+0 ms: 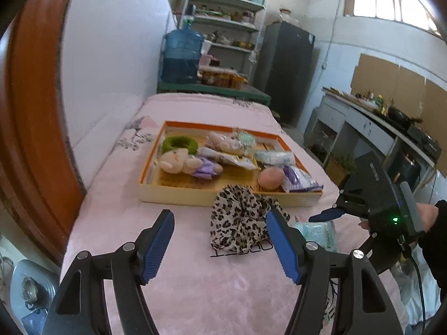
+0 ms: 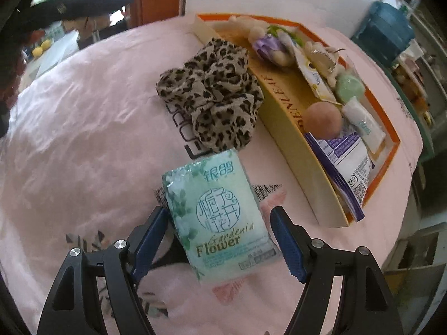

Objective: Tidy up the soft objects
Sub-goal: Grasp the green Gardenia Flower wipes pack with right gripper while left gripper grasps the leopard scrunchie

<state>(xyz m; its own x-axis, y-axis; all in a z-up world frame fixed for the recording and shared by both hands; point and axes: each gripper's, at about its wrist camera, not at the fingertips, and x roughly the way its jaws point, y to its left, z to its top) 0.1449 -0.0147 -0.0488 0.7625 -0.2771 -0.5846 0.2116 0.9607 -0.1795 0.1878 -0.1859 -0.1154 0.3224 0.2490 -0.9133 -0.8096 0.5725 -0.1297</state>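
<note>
Right now the right gripper [image 2: 218,240] sat spread around the tissue pack [image 2: 220,220] on the pink blanket [image 2: 83,111], not yet pinching; best to close on its long sides, then lift clear. Left gripper [image 1: 220,240] hung released near the leopard scrunchie [image 1: 240,220]. Shallow box [image 1: 223,195] already held a plush toy [image 1: 178,163], peach ball [image 1: 269,178], packets.

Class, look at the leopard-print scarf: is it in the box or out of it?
Out. The leopard-print scarf lies bunched on the pink bedcover, against the box's outer wall; the other soft items lie inside.
</note>
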